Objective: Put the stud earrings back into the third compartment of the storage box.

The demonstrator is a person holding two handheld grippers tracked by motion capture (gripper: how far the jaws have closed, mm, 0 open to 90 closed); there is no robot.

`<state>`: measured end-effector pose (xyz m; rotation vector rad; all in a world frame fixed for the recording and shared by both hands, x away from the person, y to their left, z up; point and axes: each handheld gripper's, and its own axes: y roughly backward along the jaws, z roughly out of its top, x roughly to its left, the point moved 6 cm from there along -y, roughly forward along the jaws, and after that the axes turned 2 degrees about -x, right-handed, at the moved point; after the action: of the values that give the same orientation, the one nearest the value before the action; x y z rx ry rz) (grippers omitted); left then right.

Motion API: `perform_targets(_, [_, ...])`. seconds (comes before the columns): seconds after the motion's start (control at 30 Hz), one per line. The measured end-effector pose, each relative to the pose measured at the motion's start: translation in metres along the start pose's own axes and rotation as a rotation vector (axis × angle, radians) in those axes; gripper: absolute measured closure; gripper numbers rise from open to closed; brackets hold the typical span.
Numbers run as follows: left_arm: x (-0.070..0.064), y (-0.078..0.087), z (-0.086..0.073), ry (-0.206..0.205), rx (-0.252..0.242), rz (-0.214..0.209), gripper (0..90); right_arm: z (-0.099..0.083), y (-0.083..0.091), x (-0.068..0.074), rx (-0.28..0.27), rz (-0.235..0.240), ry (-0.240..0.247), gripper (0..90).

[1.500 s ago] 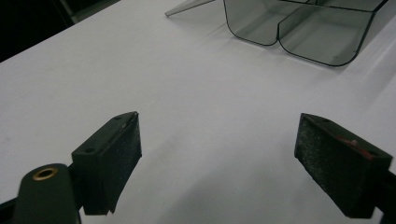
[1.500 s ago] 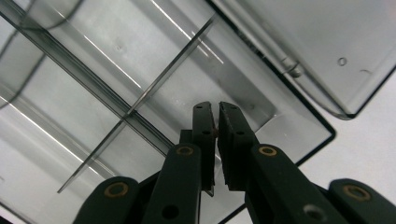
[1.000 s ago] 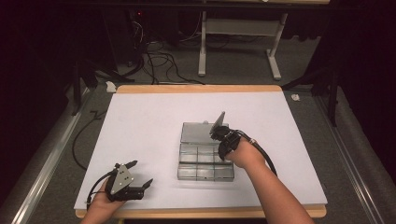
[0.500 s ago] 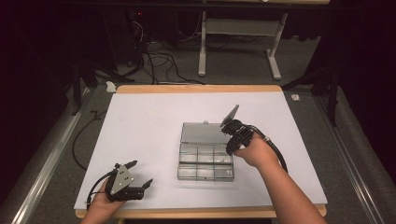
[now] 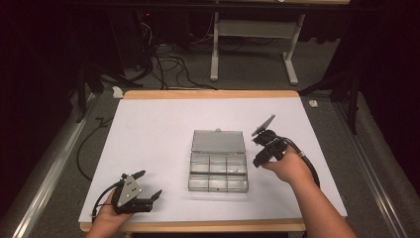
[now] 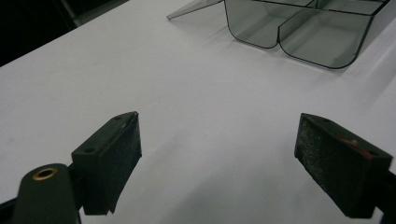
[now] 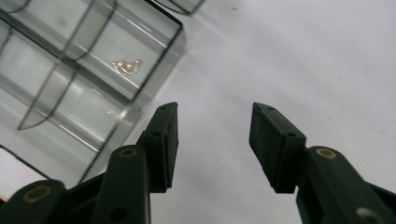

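A clear plastic compartment box [image 5: 218, 171] lies mid-table with its lid [image 5: 218, 141] folded back flat behind it. My right gripper [image 5: 257, 157] hovers just off the box's right side, pointing down, jaws open and holding nothing. In the right gripper view the gripper [image 7: 215, 135] is over bare white table, with the box [image 7: 84, 79] to its left and a few small shiny metal parts [image 7: 125, 66] in a corner compartment. My left gripper [image 5: 151, 183] rests near the front left, open. In its own view the gripper [image 6: 217, 154] faces the box [image 6: 299, 28] from afar.
The white table surface [image 5: 153, 129] has a wooden edge [image 5: 208, 227] at the front. Beyond the far edge stand a desk frame [image 5: 247, 44] and cables on the floor [image 5: 168, 59]. A cable [image 5: 309, 166] trails from the right gripper.
My right gripper has moved rightward from above the box's back right corner to the table beside its right side. The left gripper has stayed put.
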<state>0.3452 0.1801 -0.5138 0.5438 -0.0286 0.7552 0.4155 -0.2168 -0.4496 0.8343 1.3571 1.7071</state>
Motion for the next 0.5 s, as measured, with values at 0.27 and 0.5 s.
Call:
perform_targets(0.27, [0.000,0.000,0.000,0.000,-0.001,0.000,15.3,-0.018,-0.008,-0.017,-0.018,0.007,-0.038,47.0])
perform_targets(0.5, [0.000,0.001,0.000,0.000,-0.004,0.002,15.3,-0.038,-0.012,-0.032,-0.042,0.003,-0.088,42.1])
